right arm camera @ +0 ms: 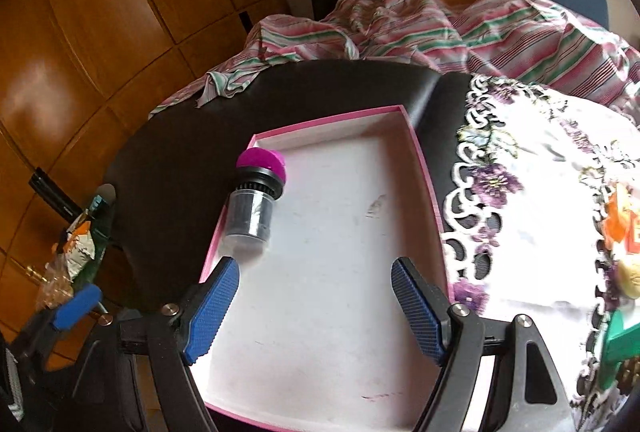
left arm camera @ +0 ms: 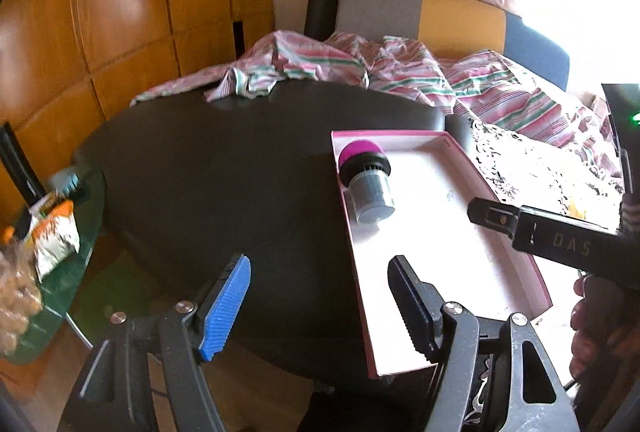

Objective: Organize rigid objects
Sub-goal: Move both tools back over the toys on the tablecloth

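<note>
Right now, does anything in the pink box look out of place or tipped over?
Yes. The small jar with the magenta cap lies on its side against the left wall of the pink box, not upright. Nothing looks spilled.

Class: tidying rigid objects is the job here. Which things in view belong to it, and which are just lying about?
Part of the job: pink box; bottle with magenta cap; left gripper; right gripper.

Lying about: striped cloth; lace cloth; snack packets.
</note>
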The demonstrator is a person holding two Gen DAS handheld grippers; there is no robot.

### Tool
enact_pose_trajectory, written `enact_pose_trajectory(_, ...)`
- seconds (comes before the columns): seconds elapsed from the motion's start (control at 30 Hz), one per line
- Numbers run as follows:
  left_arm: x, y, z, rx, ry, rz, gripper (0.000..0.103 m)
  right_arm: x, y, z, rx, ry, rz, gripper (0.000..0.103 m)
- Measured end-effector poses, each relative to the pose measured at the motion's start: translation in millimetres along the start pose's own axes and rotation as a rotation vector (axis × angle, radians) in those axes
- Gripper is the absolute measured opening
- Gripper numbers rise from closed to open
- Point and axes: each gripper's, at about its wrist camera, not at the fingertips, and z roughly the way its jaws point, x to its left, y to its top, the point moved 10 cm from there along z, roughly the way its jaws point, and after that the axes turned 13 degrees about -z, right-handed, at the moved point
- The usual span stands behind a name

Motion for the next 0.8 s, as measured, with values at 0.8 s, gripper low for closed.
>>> enact_pose_trajectory(0.8, -73.7, -2.7, -16.4, -0.027, -0.098, 0.174, 0.072, -129.4, -37.2, -103.3, -0.070, -0.224, 0.124, 0.080)
